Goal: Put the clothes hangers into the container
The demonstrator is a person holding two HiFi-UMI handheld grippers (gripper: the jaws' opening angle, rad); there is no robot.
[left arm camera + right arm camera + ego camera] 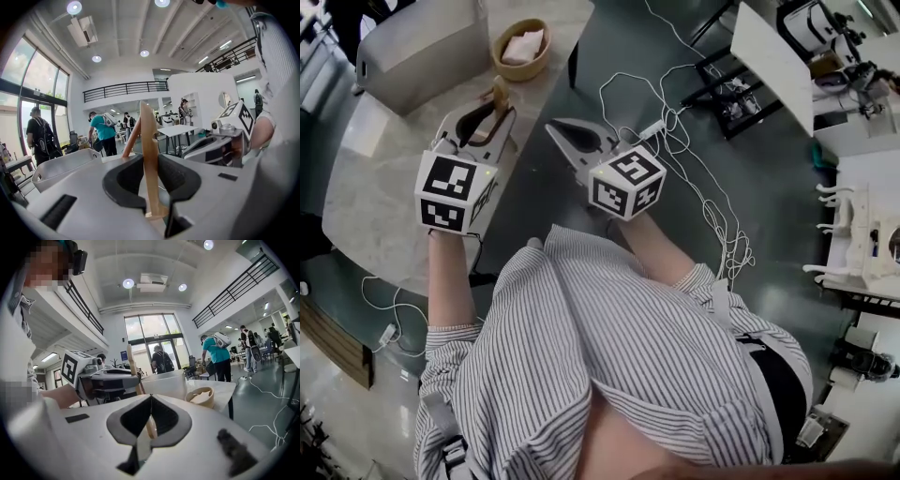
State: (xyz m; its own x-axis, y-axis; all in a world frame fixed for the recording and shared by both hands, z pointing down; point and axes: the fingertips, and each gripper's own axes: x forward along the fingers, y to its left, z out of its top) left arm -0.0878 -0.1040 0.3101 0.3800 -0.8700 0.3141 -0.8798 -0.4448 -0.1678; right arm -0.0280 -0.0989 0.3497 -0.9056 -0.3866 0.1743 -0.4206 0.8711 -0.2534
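Fingers (123,180) of the left gripper (150,160) clench a wooden clothes hanger (147,133), which stands upright between them at frame centre. The right gripper (151,398) has its jaws together and holds no hanger. This looks like the carrying step. Next, the hanger must go over the grey container (422,47), at the upper left of the head view, and be released.

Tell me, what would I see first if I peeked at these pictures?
First, the left gripper and the right gripper, each topped with a black-and-white patterned cube, held out in front of the striped shirt. Next, the wooden hanger pinched between the left gripper's jaws, and the big grey container standing on the table just beyond it.
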